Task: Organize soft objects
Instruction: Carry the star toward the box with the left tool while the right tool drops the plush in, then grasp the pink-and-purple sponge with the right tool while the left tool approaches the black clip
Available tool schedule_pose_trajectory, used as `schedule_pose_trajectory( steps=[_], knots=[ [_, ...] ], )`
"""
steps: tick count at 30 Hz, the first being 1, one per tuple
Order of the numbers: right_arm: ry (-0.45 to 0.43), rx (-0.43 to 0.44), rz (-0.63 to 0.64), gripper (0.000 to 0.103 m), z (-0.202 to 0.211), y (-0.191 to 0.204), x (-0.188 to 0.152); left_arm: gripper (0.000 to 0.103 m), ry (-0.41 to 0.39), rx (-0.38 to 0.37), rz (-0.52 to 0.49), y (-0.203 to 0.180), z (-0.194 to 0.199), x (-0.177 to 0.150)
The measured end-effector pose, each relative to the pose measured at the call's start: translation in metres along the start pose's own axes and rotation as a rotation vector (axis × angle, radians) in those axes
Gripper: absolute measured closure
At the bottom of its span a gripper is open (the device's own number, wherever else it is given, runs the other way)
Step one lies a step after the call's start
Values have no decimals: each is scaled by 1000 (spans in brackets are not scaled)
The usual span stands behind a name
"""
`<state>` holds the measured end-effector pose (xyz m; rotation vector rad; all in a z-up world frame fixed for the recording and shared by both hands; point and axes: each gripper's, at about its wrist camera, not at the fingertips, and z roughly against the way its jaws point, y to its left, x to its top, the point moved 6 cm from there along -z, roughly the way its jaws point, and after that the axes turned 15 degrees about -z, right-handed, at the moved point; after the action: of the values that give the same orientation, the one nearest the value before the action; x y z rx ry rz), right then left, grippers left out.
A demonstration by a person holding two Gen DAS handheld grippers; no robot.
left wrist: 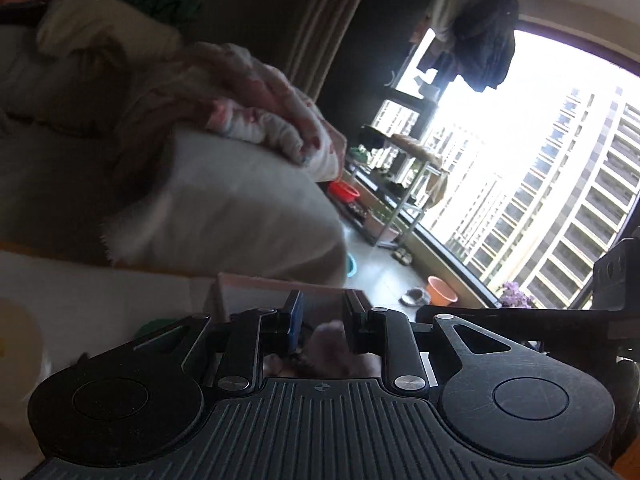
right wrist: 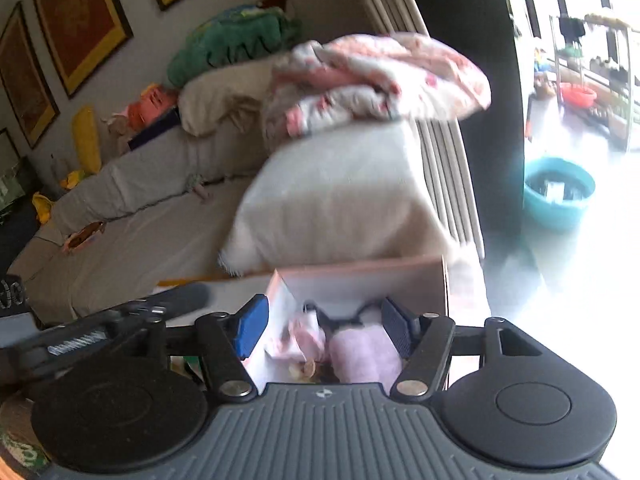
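Observation:
A cardboard box (right wrist: 436, 280) stands on the bed edge just ahead of both grippers. In the right wrist view it holds a pink plush toy (right wrist: 364, 354), a pink and white cloth (right wrist: 306, 336) and something dark. My right gripper (right wrist: 324, 326) is open above the box, with nothing between its pads. My left gripper (left wrist: 320, 322) is partly open over the same box (left wrist: 256, 286); a blurred pinkish soft thing (left wrist: 328, 344) shows between and below its pads, and I cannot tell if they touch it.
A white pillow (right wrist: 340, 200) lies behind the box with a pink floral quilt (right wrist: 380, 76) on it. A green plush (right wrist: 236, 40) and a beige cushion (right wrist: 224, 96) sit by the wall. A teal basin (right wrist: 558, 192) stands on the floor at the right.

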<state>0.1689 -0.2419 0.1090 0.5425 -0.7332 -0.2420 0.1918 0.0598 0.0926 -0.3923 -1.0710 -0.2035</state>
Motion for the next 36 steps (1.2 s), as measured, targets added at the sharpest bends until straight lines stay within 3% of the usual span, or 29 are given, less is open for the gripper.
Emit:
schedule_pose_trajectory(
  steps=[5, 7, 12, 15, 17, 21, 23, 29, 33, 36],
  knots=[
    [-24, -86, 186, 40, -1, 19, -43, 79, 10, 182, 19, 29, 68, -40],
    [-20, -73, 269, 40, 0, 38, -62, 79, 28, 233, 28, 40, 93, -58],
    [25, 2, 455, 41, -12, 101, -114, 79, 167, 410, -31, 66, 128, -111],
    [9, 27, 602, 53, -25, 138, -151, 79, 225, 472, 39, 85, 144, -137],
    [-3, 18, 737, 65, -38, 160, -179, 79, 221, 484, 80, 97, 148, -144],
    [12, -23, 952, 65, -73, 187, -217, 79, 164, 474, 108, 106, 159, -154],
    [22, -59, 1027, 72, -92, 192, -224, 79, 121, 464, 109, 108, 162, -158],
    [30, -183, 1152, 75, -137, 196, -229, 79, -5, 410, 107, 108, 163, -172],
    [51, -223, 1155, 77, -157, 198, -230, 79, -20, 385, 149, 112, 165, -179],
    [48, -257, 1162, 98, -167, 196, -226, 79, -22, 359, 163, 113, 165, -179]
  ],
)
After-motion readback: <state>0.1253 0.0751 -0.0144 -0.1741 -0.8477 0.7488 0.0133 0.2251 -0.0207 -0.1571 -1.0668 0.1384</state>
